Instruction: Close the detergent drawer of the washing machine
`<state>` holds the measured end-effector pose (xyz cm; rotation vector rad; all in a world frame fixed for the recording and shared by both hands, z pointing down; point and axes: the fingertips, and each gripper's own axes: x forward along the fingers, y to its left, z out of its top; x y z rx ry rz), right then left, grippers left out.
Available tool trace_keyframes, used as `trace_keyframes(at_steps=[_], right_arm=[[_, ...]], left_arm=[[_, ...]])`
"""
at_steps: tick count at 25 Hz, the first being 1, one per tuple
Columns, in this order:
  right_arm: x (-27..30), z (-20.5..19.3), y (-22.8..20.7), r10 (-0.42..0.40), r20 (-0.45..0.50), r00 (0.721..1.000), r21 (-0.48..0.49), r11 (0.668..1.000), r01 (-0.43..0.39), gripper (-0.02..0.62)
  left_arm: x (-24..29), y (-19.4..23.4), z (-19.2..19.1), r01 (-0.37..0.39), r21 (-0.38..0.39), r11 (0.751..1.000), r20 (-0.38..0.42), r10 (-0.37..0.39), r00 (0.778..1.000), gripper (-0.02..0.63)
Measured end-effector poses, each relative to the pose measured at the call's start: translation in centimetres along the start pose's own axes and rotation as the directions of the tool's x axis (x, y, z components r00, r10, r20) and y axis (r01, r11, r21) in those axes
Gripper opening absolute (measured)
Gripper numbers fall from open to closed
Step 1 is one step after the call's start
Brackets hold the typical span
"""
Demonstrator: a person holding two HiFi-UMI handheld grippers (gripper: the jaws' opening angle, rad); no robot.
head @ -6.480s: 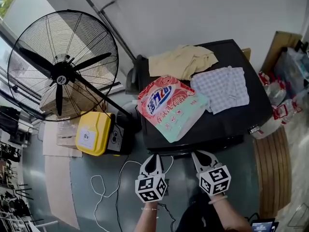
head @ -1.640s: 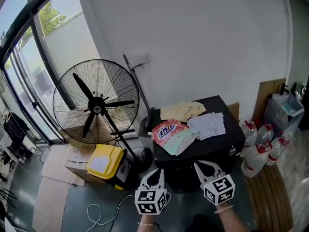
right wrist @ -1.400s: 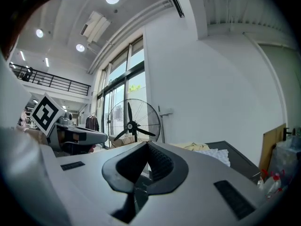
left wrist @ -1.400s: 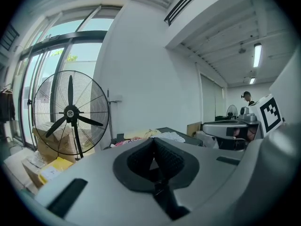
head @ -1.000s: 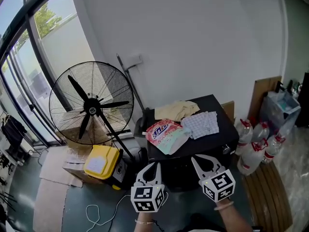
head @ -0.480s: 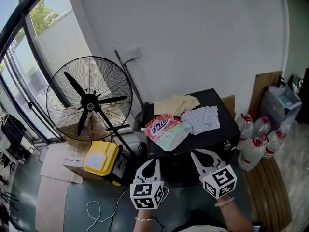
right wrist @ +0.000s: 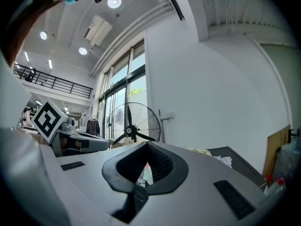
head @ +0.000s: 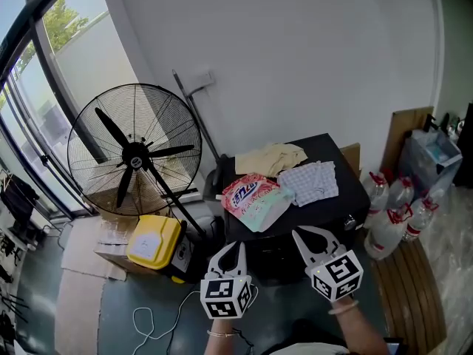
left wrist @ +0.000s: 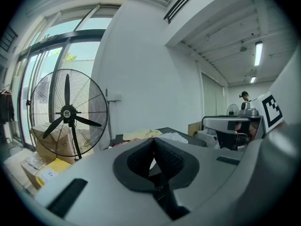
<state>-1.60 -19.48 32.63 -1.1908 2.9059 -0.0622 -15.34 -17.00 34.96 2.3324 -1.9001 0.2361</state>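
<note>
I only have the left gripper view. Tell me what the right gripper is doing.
Observer: The right gripper has its jaws together, with nothing between them.
Operator: Give me where both grippers sit relative to the black machine.
Observer: In the head view, the left gripper and the right gripper hover side by side in front of the black machine, touching nothing.
Operator: Now say what stands to the right of that machine.
Observer: Several plastic bottles with red tops stand on the floor there.
</note>
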Motion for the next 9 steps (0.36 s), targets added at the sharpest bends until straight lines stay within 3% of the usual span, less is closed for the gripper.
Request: trace_keyframes(at_steps=[9], right_arm=[[0.94, -0.46, -0.73, -0.018, -0.003, 1.000, 0.010, 1.000, 0.018, 0.025]], left_arm=[[1.06, 0.63, -0.33, 0.003, -0.013, 1.000, -0.011, -0.003, 1.000, 0.017]])
